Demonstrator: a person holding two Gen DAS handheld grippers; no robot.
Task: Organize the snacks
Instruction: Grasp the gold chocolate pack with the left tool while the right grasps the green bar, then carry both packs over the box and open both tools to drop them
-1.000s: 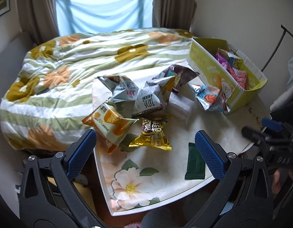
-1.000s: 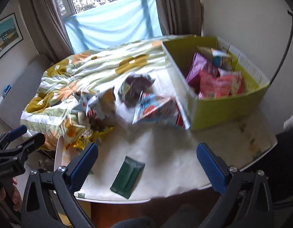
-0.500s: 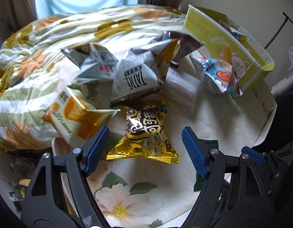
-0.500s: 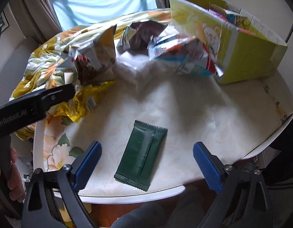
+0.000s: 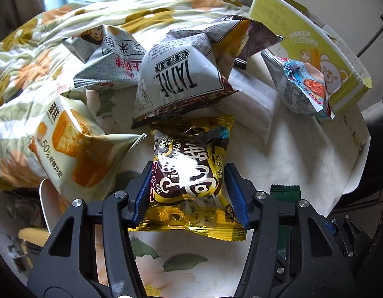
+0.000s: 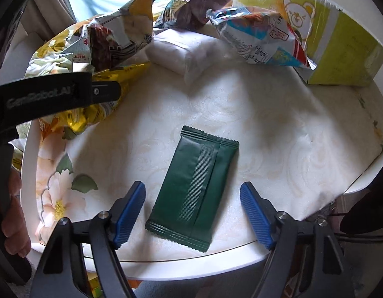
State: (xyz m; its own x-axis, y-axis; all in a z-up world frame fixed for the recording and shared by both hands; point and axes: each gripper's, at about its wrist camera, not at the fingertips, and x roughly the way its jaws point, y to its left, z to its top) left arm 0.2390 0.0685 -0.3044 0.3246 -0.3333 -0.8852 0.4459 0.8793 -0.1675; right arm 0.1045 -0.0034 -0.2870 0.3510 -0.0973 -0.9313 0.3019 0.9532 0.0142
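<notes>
My left gripper point(image 5: 189, 193) is open, its blue pads on either side of a gold and brown snack packet point(image 5: 191, 171) lying on the table, close to or just touching its edges. My right gripper point(image 6: 192, 212) is open, straddling the near end of a flat dark green packet point(image 6: 193, 186); the pads stand apart from it. Behind lie a grey TATRE bag point(image 5: 181, 79), an orange cake packet point(image 5: 72, 149), a grey-white bag point(image 5: 109, 59), a blue-red bag point(image 6: 261, 42) and a white wrapped pack point(image 6: 179, 49). The yellow-green box point(image 6: 340, 42) stands at the far right.
The round table has a white floral cloth point(image 6: 266, 114) and its edge curves close below both grippers. A flowered quilt point(image 5: 42, 49) lies beyond the table at left. The left gripper's body point(image 6: 49, 96) crosses the right wrist view at left.
Both grippers came down and forward. The left one narrowed around the gold packet. The right one moved from high above the table to straddle the green packet.
</notes>
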